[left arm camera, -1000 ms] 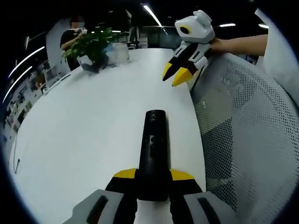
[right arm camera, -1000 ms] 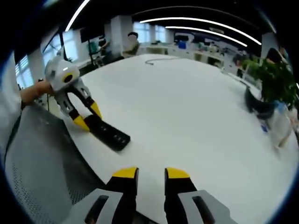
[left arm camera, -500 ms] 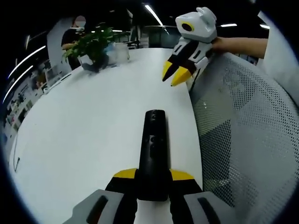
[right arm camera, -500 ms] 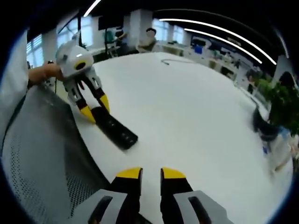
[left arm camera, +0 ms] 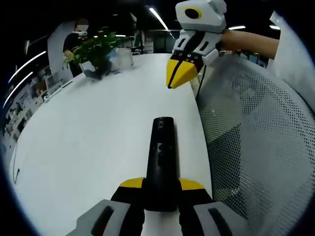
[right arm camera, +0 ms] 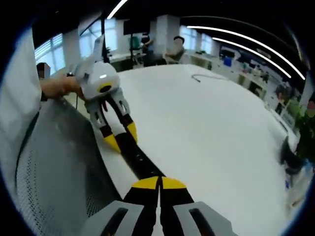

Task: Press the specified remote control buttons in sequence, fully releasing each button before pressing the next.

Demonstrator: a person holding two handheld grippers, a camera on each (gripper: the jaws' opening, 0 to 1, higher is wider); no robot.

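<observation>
While left hand-held gripper (left arm camera: 161,186) clamps remote (left arm camera: 161,152) on table (left arm camera: 88,132), right hand-held gripper (right arm camera: 159,183), jaws closed, hovers above it.

A broad white table (left arm camera: 88,142) spreads through the middle of both views. A black remote (left arm camera: 161,157) lies on it near the lower centre. A potted plant (left arm camera: 96,49) stands at the upper left, and a thin cable (right arm camera: 206,77) lies near its far edge.

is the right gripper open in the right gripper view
No, the right gripper's yellow-tipped jaws meet with no gap, pointed along the long black remote control on the white table.
</observation>
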